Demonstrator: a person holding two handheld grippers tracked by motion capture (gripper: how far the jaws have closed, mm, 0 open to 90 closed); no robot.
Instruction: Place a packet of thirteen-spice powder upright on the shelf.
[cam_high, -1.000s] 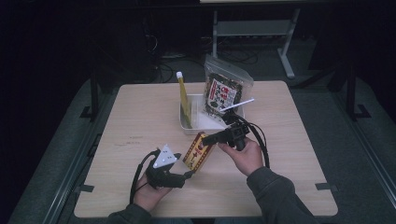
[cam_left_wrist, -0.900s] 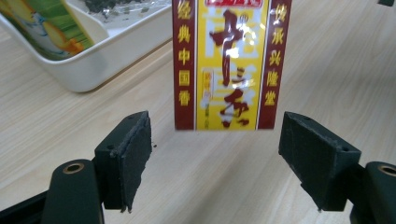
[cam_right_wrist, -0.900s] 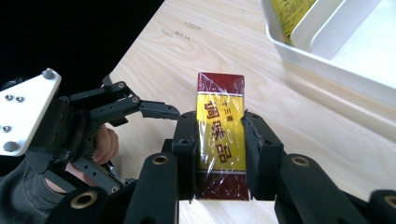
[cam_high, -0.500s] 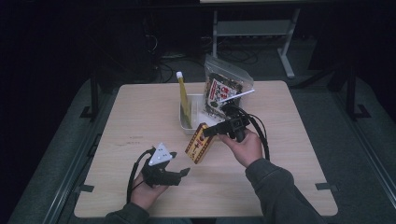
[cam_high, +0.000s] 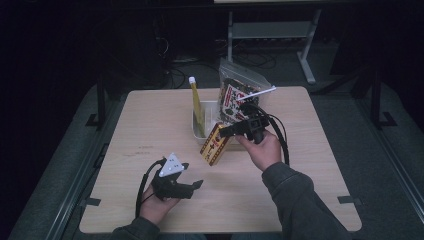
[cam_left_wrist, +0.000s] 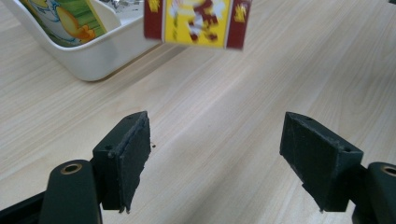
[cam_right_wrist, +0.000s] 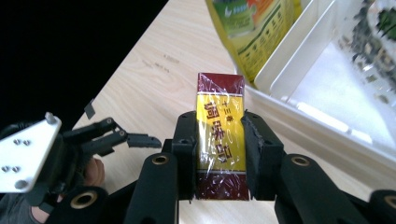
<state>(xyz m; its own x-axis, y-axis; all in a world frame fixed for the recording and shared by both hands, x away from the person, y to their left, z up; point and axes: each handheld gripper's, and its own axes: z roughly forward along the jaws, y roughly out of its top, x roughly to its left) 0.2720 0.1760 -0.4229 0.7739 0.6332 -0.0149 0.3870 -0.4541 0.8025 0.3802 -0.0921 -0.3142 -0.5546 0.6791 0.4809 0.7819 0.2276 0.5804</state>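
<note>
Now the right tongs (cam_high: 223, 133), clamped on the red-and-yellow packet (cam_high: 214, 145), have lifted it nearer the white bin (cam_high: 196, 126) holding two bags toward the table's far edge, while the left tongs (cam_high: 196, 184) stay apart.

A person in grey long sleeves (cam_high: 300, 200) holds two black two-jaw grippers. The left gripper (cam_high: 192, 185) carries a grey three-cornered plate with screws. A black cable loops from the right gripper (cam_high: 226, 132).

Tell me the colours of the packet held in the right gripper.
The packet is yellow with dark red ends, clearest in the right gripper view.
</note>
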